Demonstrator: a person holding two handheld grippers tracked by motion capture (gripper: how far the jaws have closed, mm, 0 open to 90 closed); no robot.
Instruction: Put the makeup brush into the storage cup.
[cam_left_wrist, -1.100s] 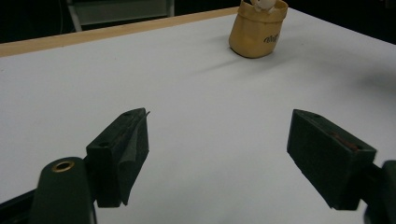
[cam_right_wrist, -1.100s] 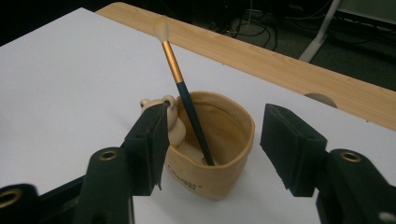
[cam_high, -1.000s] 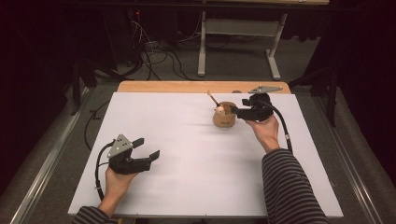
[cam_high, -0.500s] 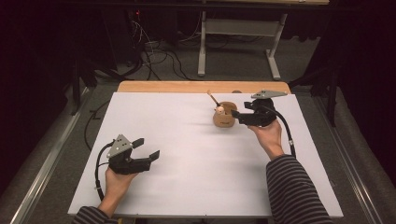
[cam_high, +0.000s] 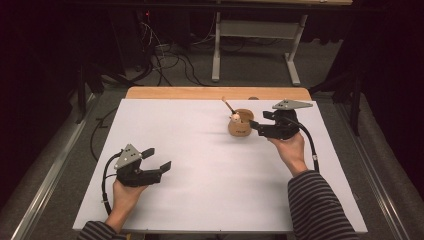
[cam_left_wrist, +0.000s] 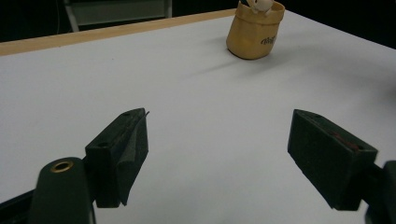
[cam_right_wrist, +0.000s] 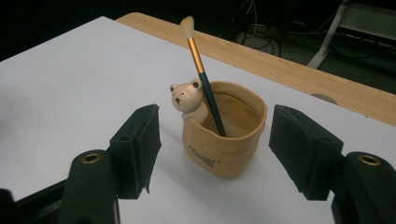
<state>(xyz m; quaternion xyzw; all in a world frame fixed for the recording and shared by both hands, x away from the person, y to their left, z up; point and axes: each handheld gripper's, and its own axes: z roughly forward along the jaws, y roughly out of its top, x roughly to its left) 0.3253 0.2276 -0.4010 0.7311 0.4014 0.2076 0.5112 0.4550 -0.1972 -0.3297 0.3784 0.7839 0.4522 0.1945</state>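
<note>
Tan pot (cam_right_wrist: 224, 140), right hand-held gripper (cam_right_wrist: 215, 149) agape, untouching

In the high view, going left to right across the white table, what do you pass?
Left gripper → brush → tan bear pot → right gripper.

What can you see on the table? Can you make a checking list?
Surface: white sheet on a wooden table.
Job's things: tan pot with a bear figure on its rim; a brush stands tilted in it, bristles up.
Clutter: nothing seen.
Grippers: right gripper open, jaws either side of the pot, not touching; left gripper open, holding nothing.
Cables: one trails from each gripper; more lie on the floor.
Surroundings: dark room, a desk frame behind.
</note>
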